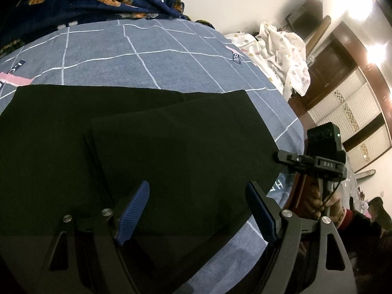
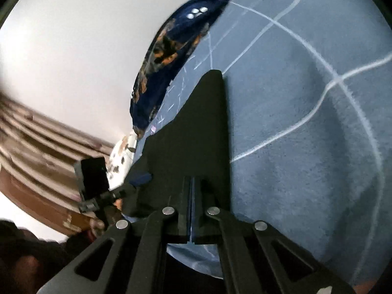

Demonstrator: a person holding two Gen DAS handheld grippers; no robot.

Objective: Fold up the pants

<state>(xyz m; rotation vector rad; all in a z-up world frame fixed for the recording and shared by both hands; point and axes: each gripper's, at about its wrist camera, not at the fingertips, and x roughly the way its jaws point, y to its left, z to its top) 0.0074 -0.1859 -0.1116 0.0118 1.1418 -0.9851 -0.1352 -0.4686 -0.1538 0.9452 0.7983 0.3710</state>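
Black fabric pants (image 1: 137, 152) lie flat on the blue-grey bedsheet with a white grid pattern (image 1: 152, 46), folded over into layers, filling the centre and 9 o'clock side of the left wrist view.

Left gripper (image 1: 196, 210): blue ribbed pads (image 1: 133, 212) spread wide, nothing between them, hovering over the near edge of the pants.

Right gripper (image 2: 191, 196): fingers pressed together. The black cloth runs from the tips up toward 12 o'clock; view is blurred, so I can't say for sure whether a pants edge is pinched.

In the left wrist view the right gripper (image 1: 316, 164) sits at the pants' 3 o'clock edge.

Dark navy blanket with orange floral print (image 1: 80, 0) bunched at 11 o'clock. White spotted cloth (image 1: 281, 51) heaped at 2 o'clock off the sheet.
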